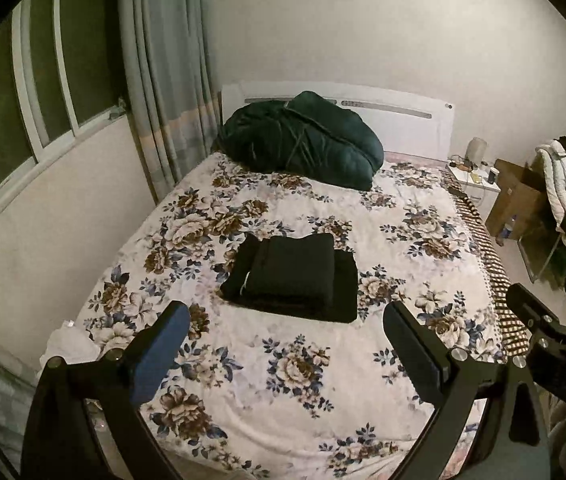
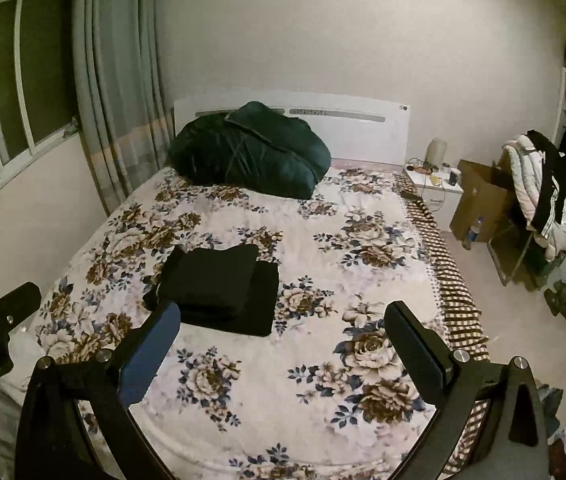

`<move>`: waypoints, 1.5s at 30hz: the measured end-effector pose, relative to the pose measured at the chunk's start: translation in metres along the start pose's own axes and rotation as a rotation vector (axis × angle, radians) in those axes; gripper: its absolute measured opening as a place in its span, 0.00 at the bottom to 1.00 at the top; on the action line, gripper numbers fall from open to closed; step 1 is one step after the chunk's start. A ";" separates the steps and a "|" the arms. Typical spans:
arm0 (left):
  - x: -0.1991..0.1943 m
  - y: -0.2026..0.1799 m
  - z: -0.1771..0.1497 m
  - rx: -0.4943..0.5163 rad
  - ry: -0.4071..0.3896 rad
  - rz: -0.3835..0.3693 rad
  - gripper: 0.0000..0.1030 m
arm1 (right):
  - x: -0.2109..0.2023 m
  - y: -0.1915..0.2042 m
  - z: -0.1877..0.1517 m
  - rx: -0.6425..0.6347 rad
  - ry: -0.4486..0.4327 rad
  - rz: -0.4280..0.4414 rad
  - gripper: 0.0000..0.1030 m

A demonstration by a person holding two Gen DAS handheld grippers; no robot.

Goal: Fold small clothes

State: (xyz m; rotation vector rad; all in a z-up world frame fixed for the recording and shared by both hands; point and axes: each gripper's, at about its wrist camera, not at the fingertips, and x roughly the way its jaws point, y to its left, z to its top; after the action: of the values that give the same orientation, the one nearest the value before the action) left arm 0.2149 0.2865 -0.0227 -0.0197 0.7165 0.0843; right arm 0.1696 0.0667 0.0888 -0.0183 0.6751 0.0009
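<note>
both grippers hang above the near end of the bed (image 1: 423, 208), well apart from the cloth and holding nothing. the left gripper (image 1: 287, 360) has its jaws spread wide, and the right gripper (image 2: 283, 356) is just as wide, with only the floral bedspread between its fingers. the black folded clothes (image 1: 293, 276) lie in the middle of the bed as a small pile, a narrower folded piece resting on a wider one, edges fairly square. a dark green duvet (image 1: 303, 140) is heaped at the far end against the headboard.

by my reading the fold looks finished or close to it. if any tidying is left, come down slowly on the near edge, pinch only the top layer, and press flat rather than drag, since the pile will slide on the bedspread
</note>
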 end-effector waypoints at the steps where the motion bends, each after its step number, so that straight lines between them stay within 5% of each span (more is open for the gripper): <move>1: -0.004 0.001 0.000 0.005 -0.002 0.002 0.96 | -0.006 0.001 0.000 0.003 -0.002 -0.001 1.00; 18: -0.047 0.019 -0.020 0.005 -0.039 -0.021 1.00 | -0.094 0.024 -0.016 0.015 -0.040 -0.047 1.00; 45: -0.060 0.021 -0.019 0.013 -0.044 -0.028 1.00 | -0.107 0.032 -0.026 0.032 -0.022 -0.037 1.00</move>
State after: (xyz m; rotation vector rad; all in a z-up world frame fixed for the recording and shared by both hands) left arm 0.1557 0.3020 0.0020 -0.0156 0.6724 0.0537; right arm 0.0700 0.0992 0.1350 -0.0001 0.6528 -0.0453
